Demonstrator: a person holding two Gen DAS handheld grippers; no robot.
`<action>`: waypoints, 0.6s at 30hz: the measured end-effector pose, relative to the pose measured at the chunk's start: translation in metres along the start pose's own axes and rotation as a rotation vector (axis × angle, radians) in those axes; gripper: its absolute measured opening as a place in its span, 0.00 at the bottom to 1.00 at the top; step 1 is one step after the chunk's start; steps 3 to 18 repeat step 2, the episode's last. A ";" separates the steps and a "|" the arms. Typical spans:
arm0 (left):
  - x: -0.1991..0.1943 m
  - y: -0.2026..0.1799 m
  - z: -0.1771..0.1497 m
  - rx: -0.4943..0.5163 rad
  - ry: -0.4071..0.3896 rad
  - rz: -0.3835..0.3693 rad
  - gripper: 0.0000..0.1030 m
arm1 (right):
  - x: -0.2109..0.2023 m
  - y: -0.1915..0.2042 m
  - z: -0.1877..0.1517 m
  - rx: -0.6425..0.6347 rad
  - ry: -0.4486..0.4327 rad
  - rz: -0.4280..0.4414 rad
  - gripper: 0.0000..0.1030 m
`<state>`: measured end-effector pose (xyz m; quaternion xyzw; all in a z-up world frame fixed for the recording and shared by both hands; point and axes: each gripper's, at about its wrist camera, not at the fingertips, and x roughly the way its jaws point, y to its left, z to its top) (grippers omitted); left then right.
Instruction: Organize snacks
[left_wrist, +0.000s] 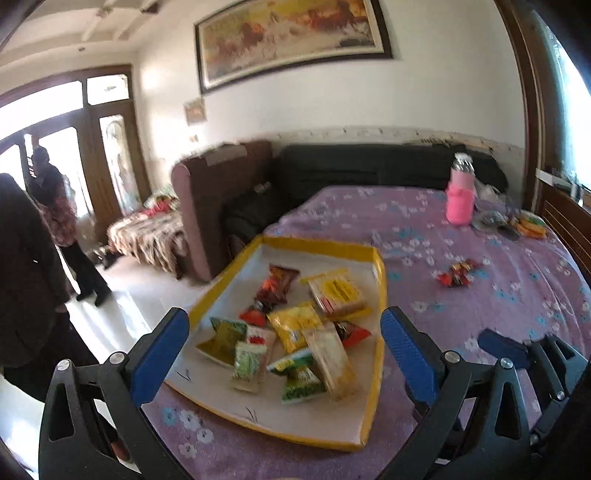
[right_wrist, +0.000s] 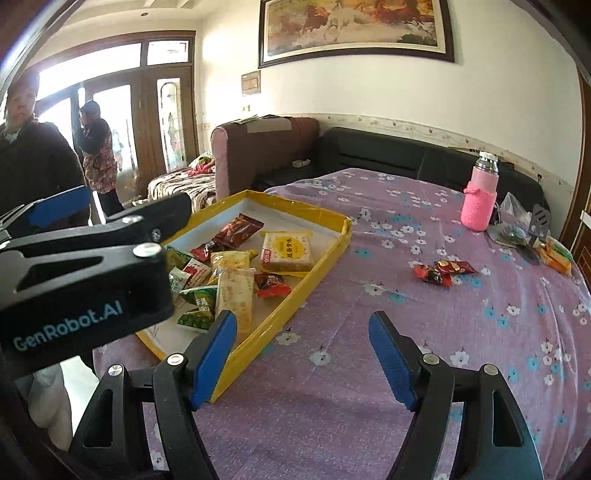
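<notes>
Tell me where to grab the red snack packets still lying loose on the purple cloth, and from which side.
Take the red snack packets one at a time, the jaws across a packet's narrow middle, from above. They lie flat and close together on the purple cloth, so a side approach would likely just push them. The right gripper is open and nearer.

Bare bedspread (right_wrist: 332, 369) beside tray (right_wrist: 258, 354) (rimmed)

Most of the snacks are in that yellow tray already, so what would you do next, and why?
Probably reach the right hand-held gripper, open and empty, toward the red snack packets lying loose on the purple floral cloth. They sit outside the yellow tray, which holds the rest, on the right gripper's side.
</notes>
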<state>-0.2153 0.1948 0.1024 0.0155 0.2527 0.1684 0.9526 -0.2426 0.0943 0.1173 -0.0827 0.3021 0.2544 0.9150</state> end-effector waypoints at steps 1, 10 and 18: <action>0.002 -0.001 -0.001 -0.002 0.018 -0.013 1.00 | 0.000 0.001 0.000 -0.001 0.002 0.002 0.74; 0.002 -0.001 -0.002 -0.004 0.026 -0.018 1.00 | 0.001 0.000 0.001 0.002 0.007 0.007 0.74; 0.002 -0.001 -0.002 -0.004 0.026 -0.018 1.00 | 0.001 0.000 0.001 0.002 0.007 0.007 0.74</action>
